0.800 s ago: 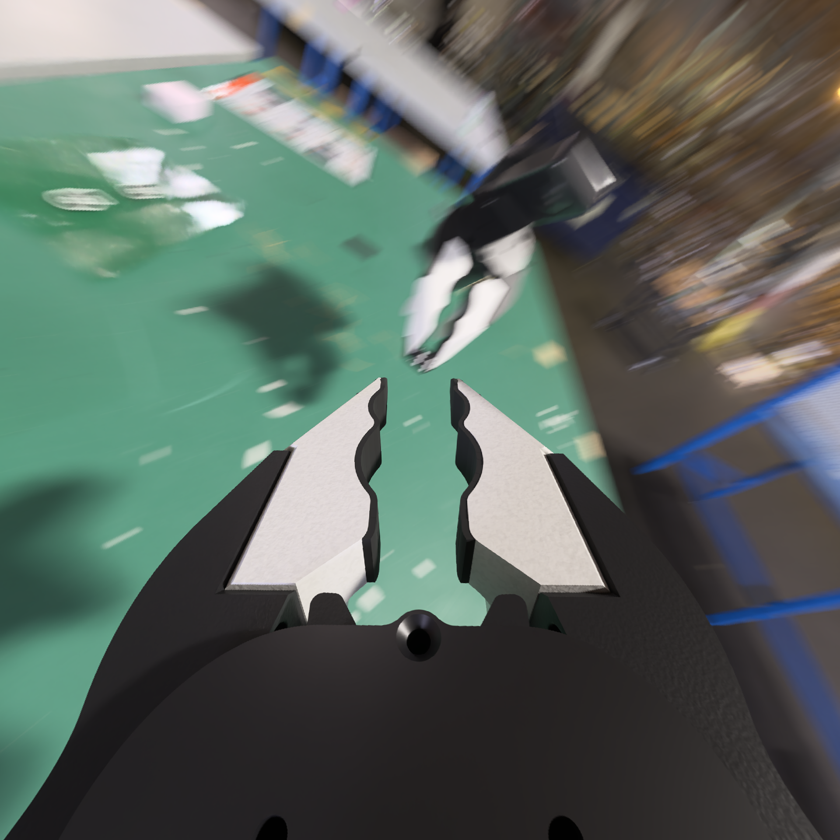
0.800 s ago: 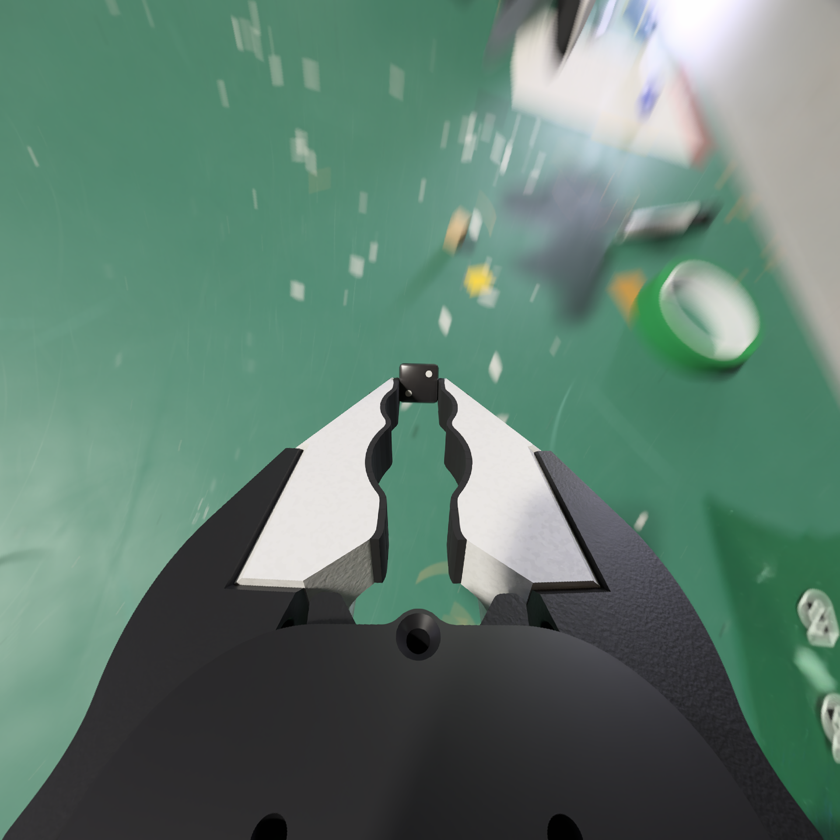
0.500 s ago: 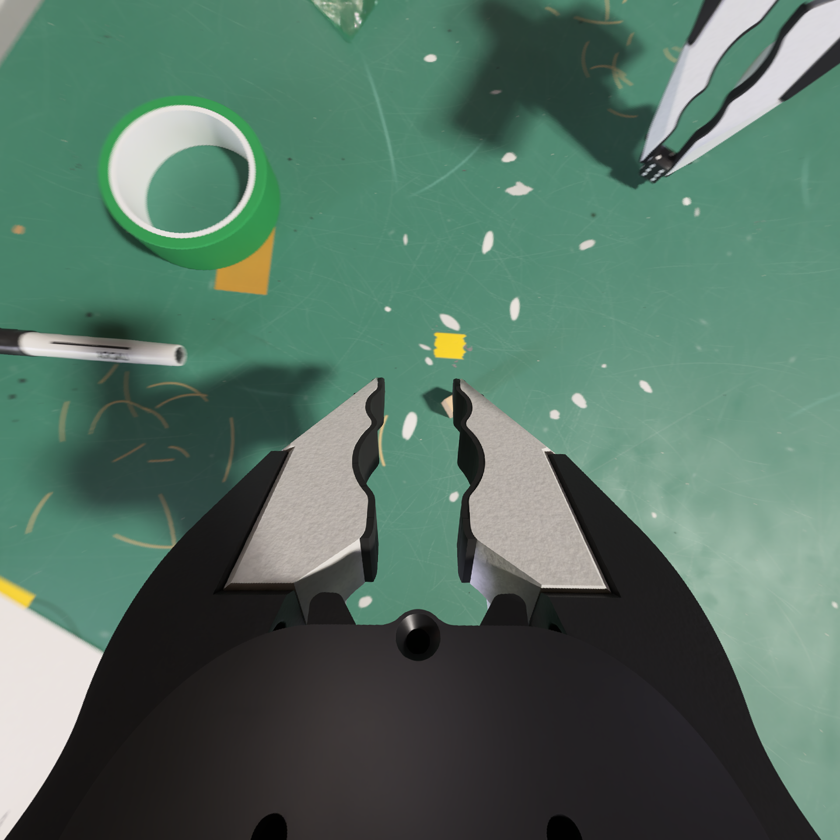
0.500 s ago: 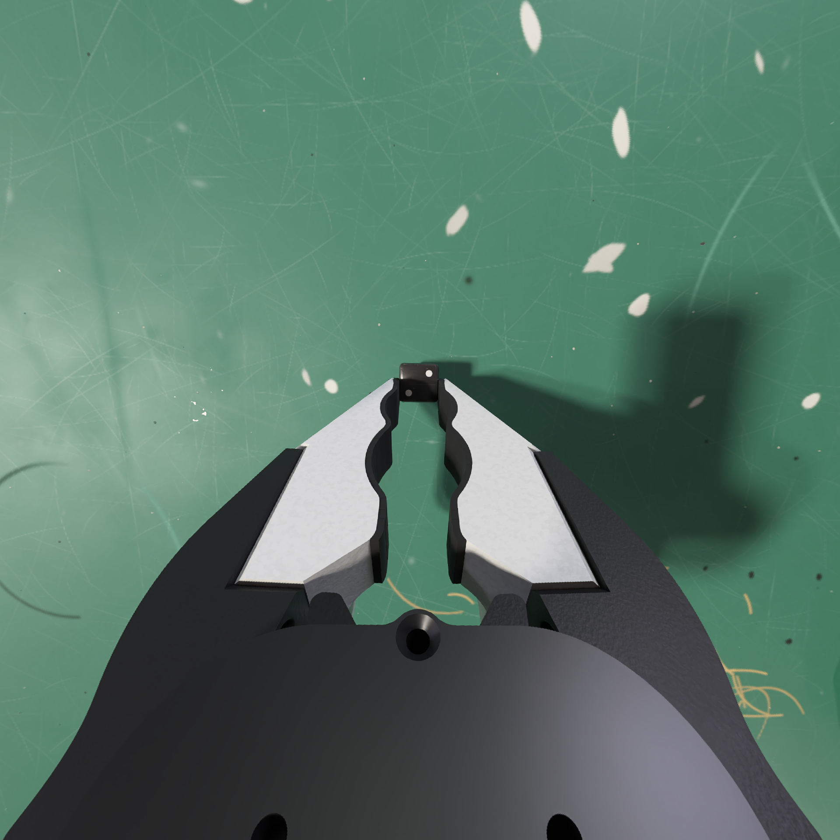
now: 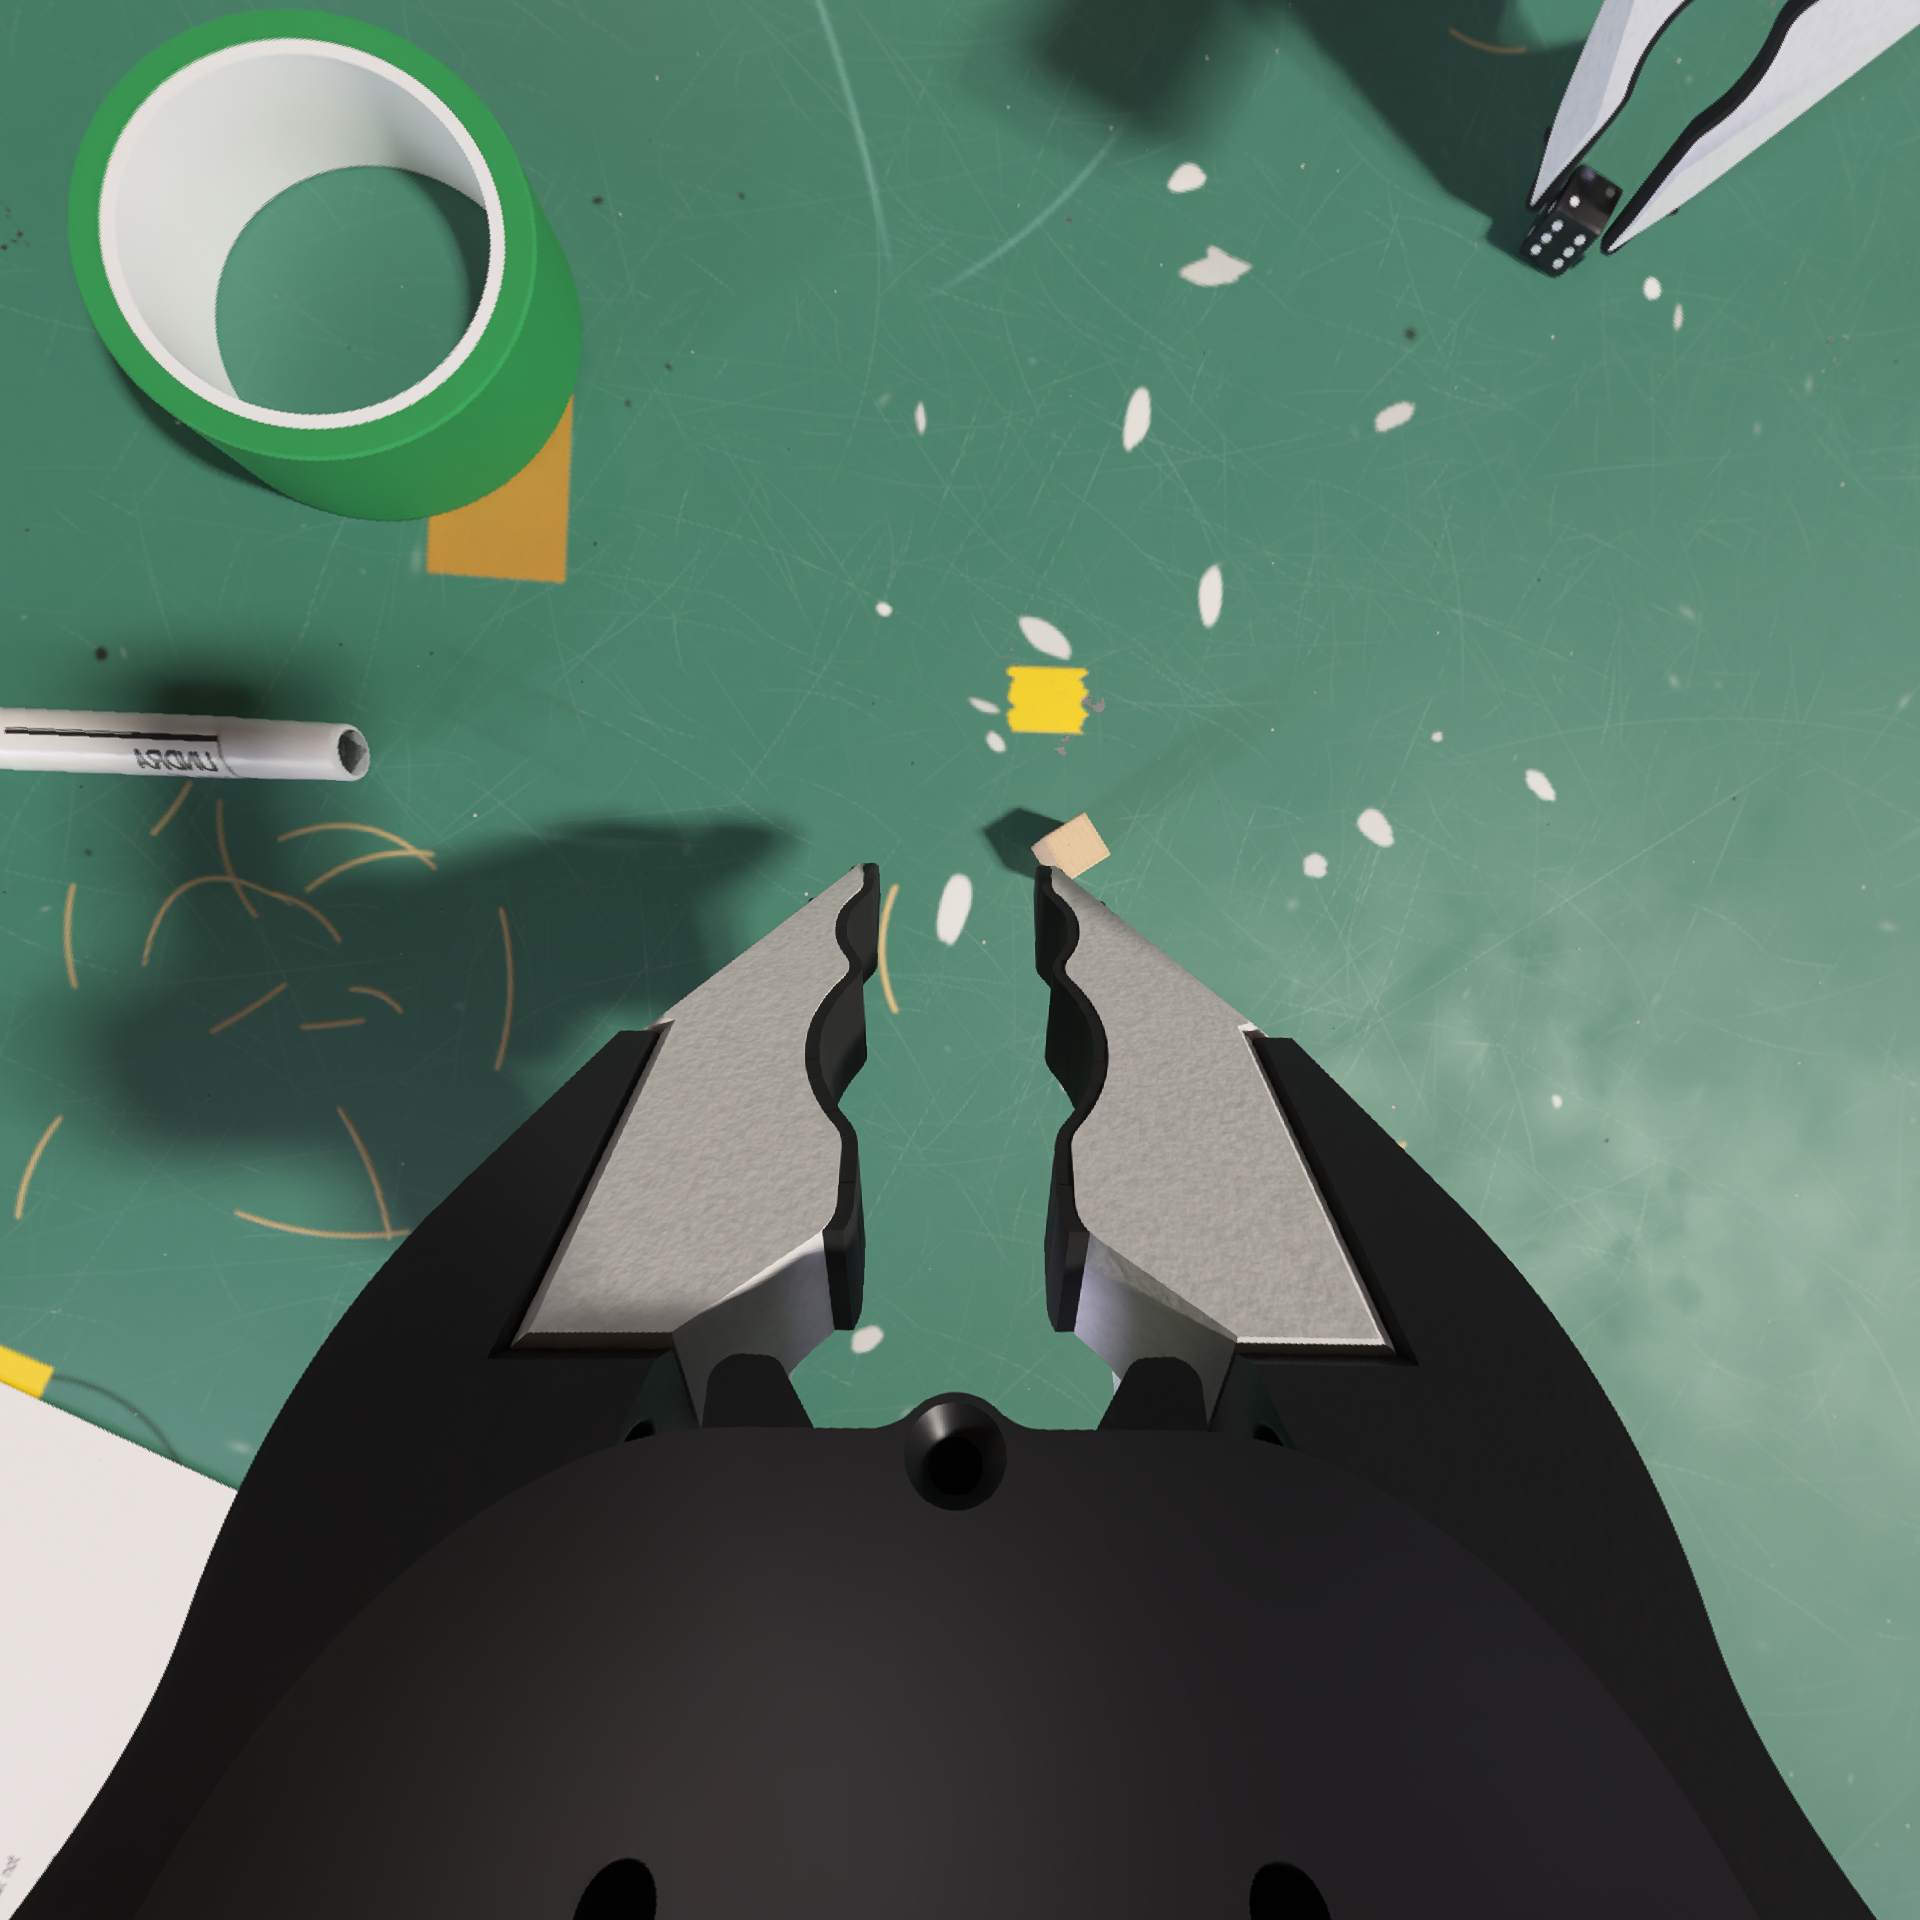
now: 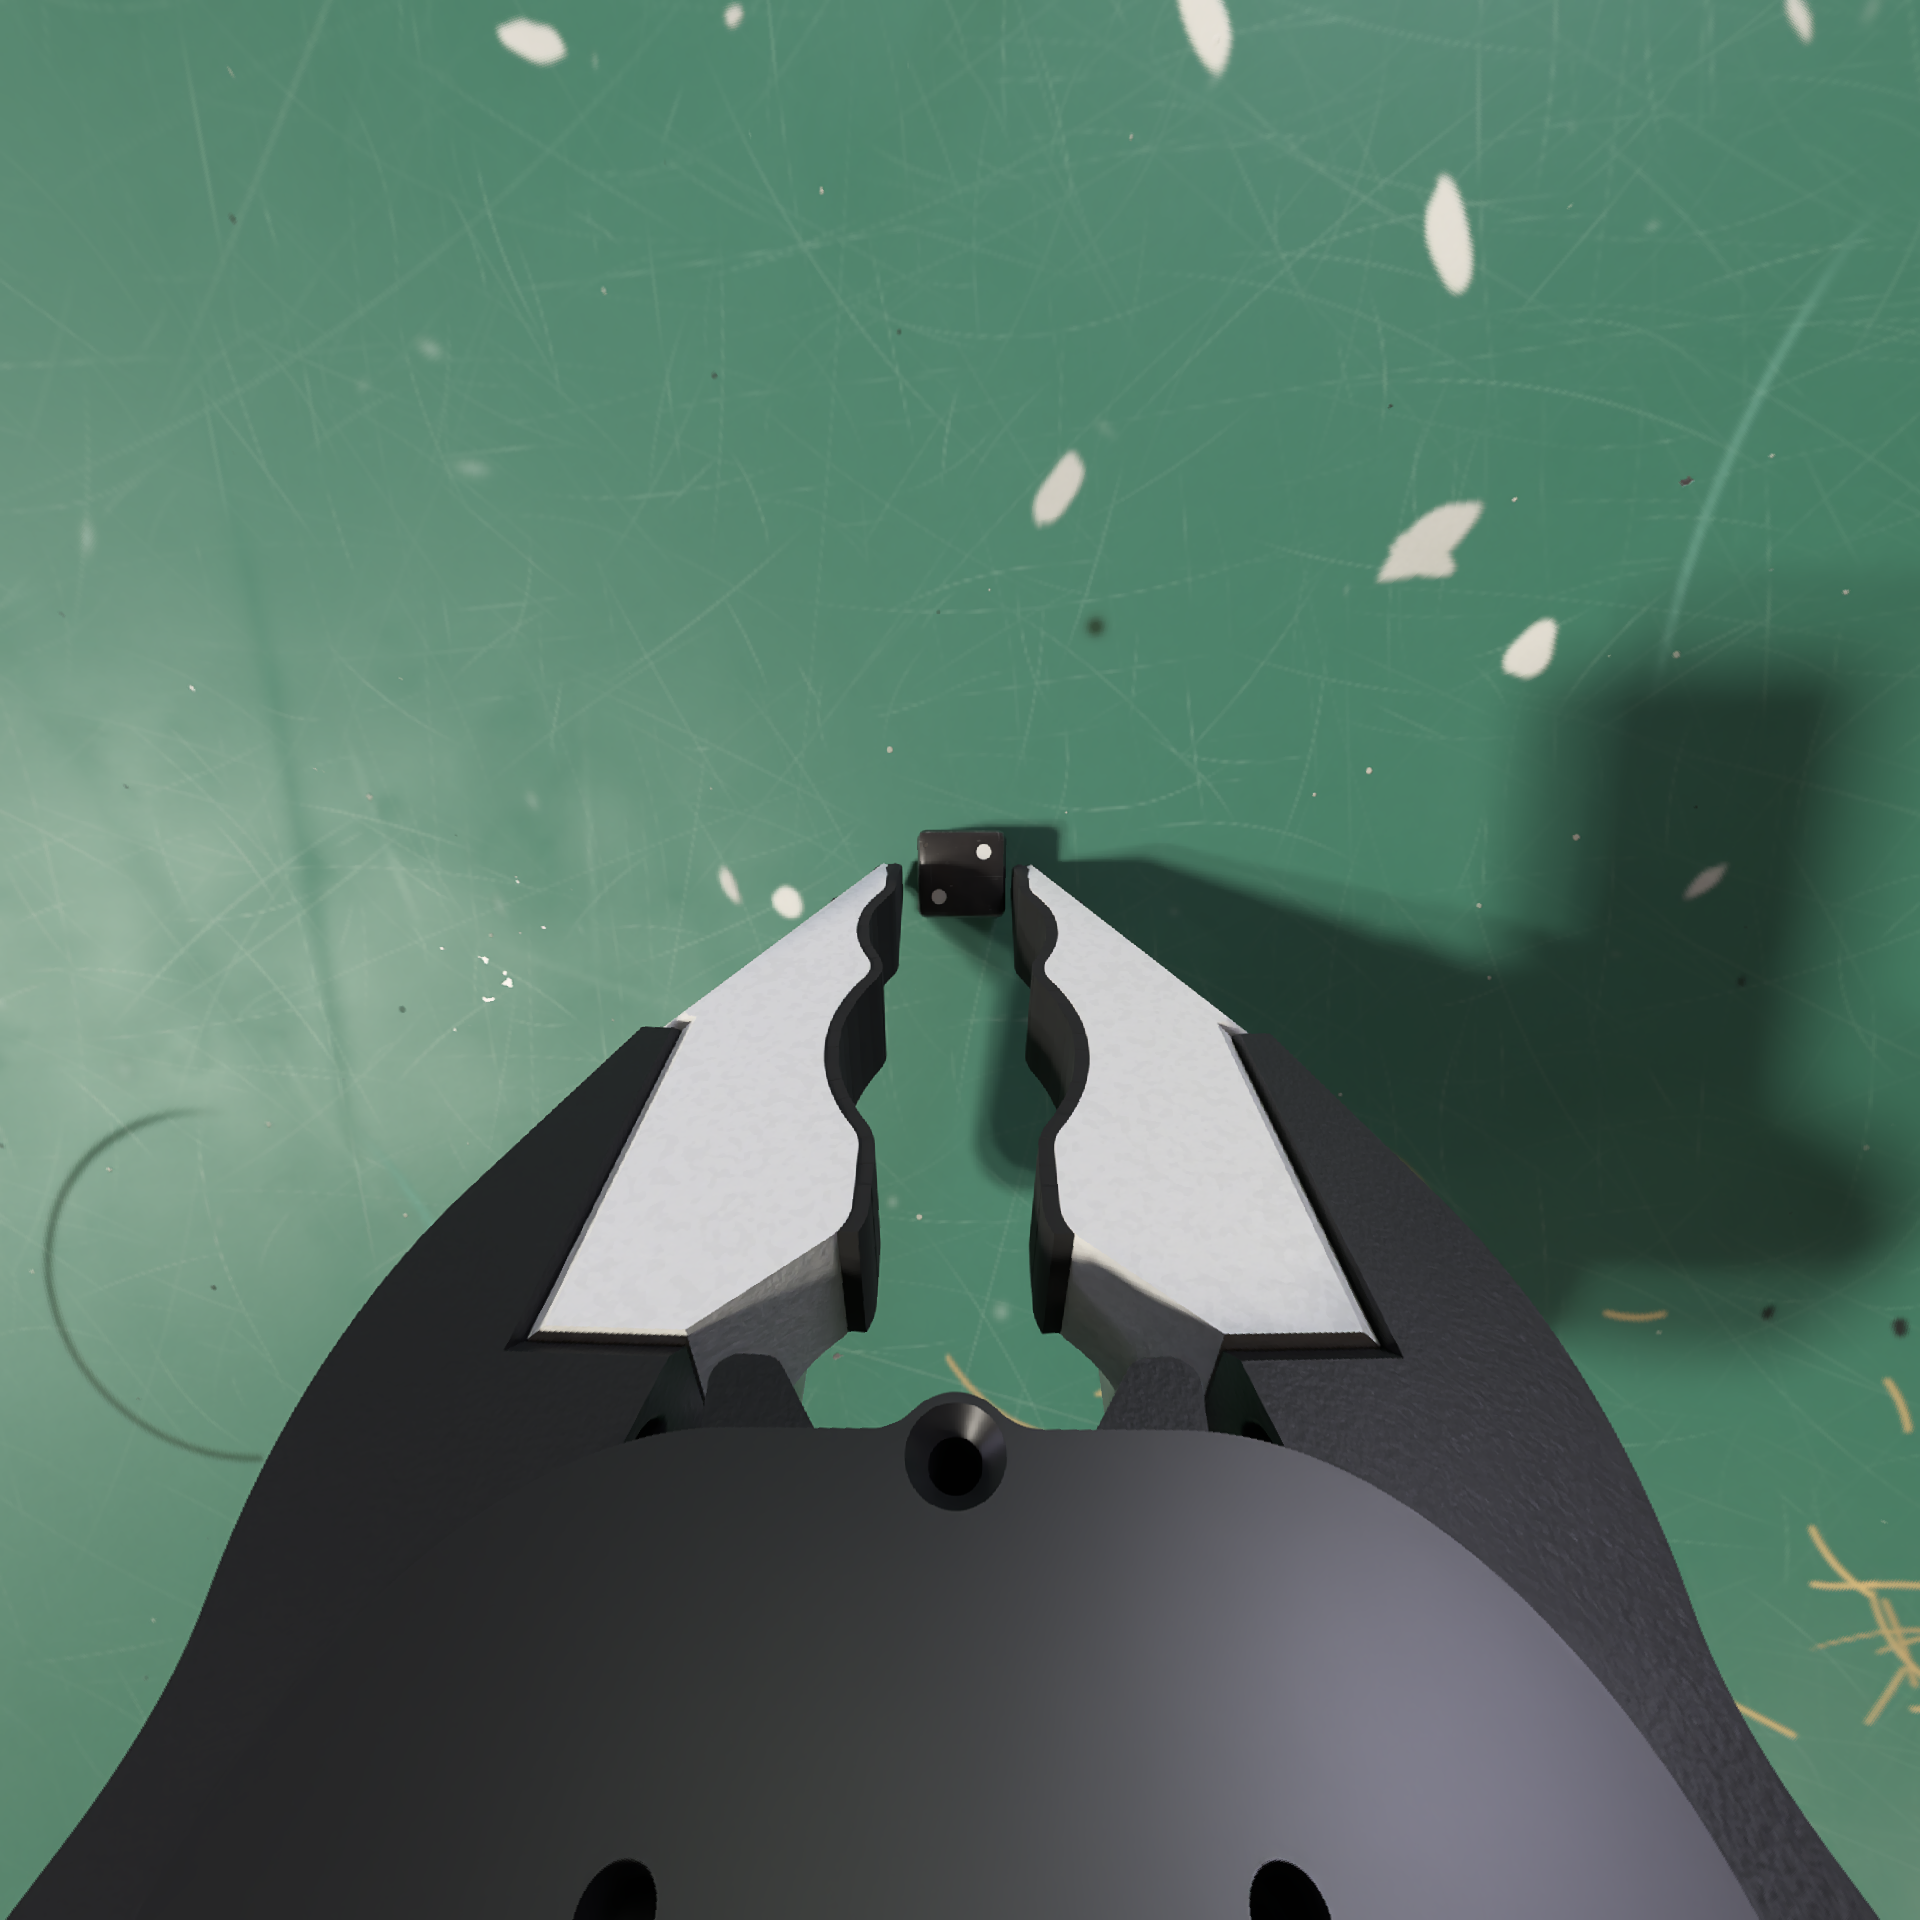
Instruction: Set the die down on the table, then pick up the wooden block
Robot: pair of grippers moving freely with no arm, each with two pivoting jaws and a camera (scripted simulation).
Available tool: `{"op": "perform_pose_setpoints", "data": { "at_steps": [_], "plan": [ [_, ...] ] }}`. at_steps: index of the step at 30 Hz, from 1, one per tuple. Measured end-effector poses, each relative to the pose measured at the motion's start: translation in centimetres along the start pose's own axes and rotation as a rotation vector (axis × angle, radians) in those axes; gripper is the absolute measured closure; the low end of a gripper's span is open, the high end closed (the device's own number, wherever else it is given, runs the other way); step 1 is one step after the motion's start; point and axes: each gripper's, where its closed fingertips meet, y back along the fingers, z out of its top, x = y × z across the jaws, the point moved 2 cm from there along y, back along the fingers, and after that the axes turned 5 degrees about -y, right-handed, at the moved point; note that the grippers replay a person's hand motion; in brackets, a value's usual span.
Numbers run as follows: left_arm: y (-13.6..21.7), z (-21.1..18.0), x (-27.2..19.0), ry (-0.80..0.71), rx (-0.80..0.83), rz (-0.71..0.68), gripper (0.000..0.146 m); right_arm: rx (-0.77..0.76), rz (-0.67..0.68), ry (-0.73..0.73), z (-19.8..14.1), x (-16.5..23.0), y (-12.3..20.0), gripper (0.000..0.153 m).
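Note:
The black die (image 6: pixel 961 873) rests on the green mat (image 6: pixel 520 520) between the tips of my right gripper (image 6: pixel 956 871), which is open with narrow gaps on both sides of it. In the left wrist view the die (image 5: pixel 1562 229) and the right gripper's fingers (image 5: pixel 1616 83) show at the top right. The small wooden block (image 5: pixel 1072 844) lies on the mat just beyond the right fingertip of my left gripper (image 5: pixel 956 883), which is open and empty above the mat.
A green tape roll (image 5: pixel 416 457) stands at the upper left beside an orange scrap (image 5: pixel 509 530). A white marker (image 5: pixel 187 743) lies at the left edge. A yellow scrap (image 5: pixel 1047 698) lies beyond the block. White paper (image 5: pixel 83 1558) is at the lower left.
My right gripper has opened and let go of the die, which now sits on the mat. My left gripper has moved closer to the mat and the wooden block.

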Motion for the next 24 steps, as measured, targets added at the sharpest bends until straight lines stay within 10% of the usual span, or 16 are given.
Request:
{"op": "perform_pose_setpoints", "data": {
  "at_steps": [13, 17, 24],
  "plan": [
    [-1.2, -2.6, -1.5, -0.355, 0.209, -0.27, 0.117, -0.759, -0.036, -0.21, 2.3, 0.2, 4.4, 0.098],
    [-3.2, -2.3, -2.5, -0.682, 0.254, -0.3, 0.117, -0.846, -0.063, -0.26, 1.9, 0.2, 5.3, 0.097],
    [-5.8, -1.4, -3.2, -0.807, 0.244, -0.452, 0.118, -0.887, -0.084, -0.284, 1.8, -0.1, 5.8, 0.097]
  ]
}}
